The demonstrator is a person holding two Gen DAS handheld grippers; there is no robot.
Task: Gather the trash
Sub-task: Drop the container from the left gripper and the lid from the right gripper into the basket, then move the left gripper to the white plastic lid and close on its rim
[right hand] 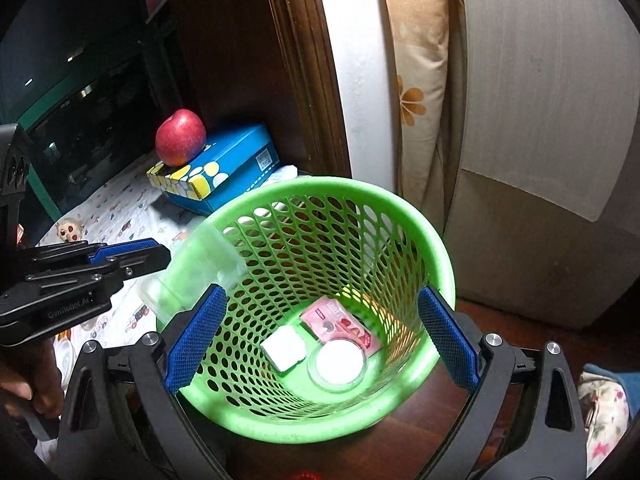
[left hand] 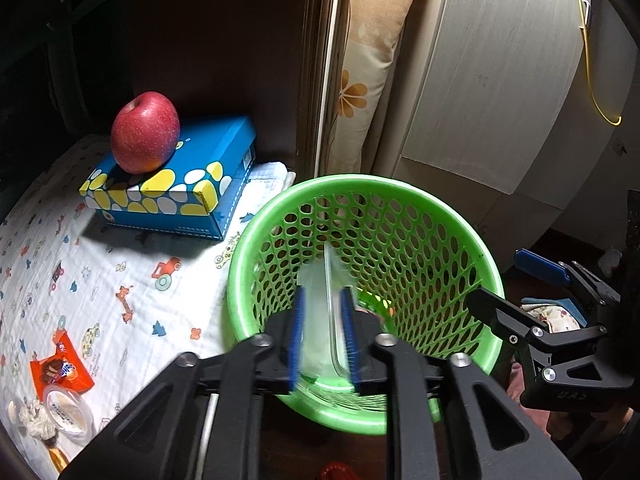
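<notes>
1. Left wrist view: a clear plastic container (left hand: pixel 322 320) is seen between the blue pads (left hand: pixel 297 340) of the left gripper (left hand: pixel 323 342), over the near rim of the green basket (left hand: pixel 400 188); the narrowly parted jaws flank it, and whether it is pressed cannot be told. Left of the basket, an apple (left hand: pixel 145 133) is set on a blue box (left hand: pixel 200 172), and an orange wrapper (left hand: pixel 62 368) lies on the patterned cloth (left hand: pixel 120 280).

2. Right wrist view: the right gripper (right hand: pixel 324 336) is held with jaws wide apart, astride the basket (right hand: pixel 436 248), nothing clamped. Inside the basket lie a white block (right hand: pixel 284 348), a round lid (right hand: pixel 339 364) and a pink packet (right hand: pixel 344 326). The container (right hand: pixel 196 272) is seen at the basket's left rim.
</notes>
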